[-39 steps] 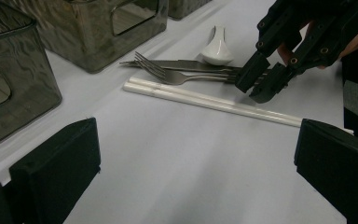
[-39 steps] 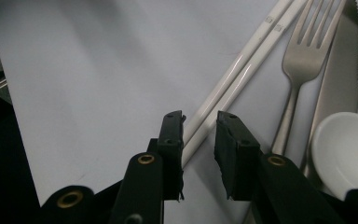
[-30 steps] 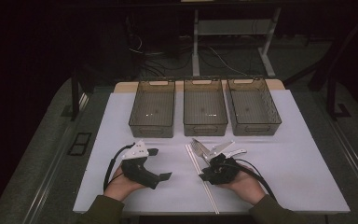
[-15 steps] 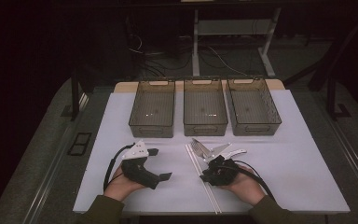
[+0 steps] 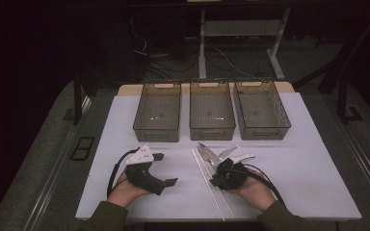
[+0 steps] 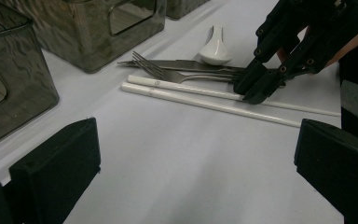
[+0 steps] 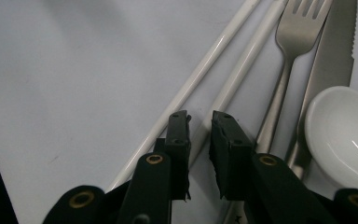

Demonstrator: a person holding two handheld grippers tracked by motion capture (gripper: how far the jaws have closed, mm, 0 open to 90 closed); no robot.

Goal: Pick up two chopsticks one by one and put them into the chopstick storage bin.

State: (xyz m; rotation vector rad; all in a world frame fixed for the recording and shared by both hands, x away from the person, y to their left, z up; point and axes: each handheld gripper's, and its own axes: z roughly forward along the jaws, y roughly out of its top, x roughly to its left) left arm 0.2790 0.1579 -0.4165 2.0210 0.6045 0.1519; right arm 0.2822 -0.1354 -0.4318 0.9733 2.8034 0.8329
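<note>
Working on two white chopsticks (image 5: pixel 206 175), side by side on the tabletop (image 5: pixel 308 168), just below the middle of the high view. Long and thin, running from the middle of that frame down toward its bottom edge. Right next to them on the right side: a fork (image 7: pixel 303 28), a knife (image 7: pixel 331 56) and a white spoon (image 7: pixel 345 130), all pointing almost the same way.

Right hand-held gripper (image 7: pixel 200 119) low over the sticks, about halfway along them. Jaws with just a small gap between them, not clenched, holding nothing yet as far as can be seen. In the right gripper view, the stick nearer the fork (image 7: pixel 242 60) running up from that gap toward the top right of the frame, in line with the jaws. The other stick (image 7: pixel 205 60) just off the left jaw, outside the gap. Fork handle very close to the right jaw.

Left hand-held gripper (image 5: pixel 166 169) at lower left of the high view, well apart from the sticks, jaws wide and released, nothing between them. So the right hand much nearer, and likely the one to do the pick.

Probably next: squeeze shut on the one stick and lift. Tricky part: thin, round and smooth, so easy to roll or slip out, and easy to bump the second stick or the fork.

Three dark trays (image 5: pixel 156 134) in a row above, in the middle of the high view, nothing seen inside them
</note>
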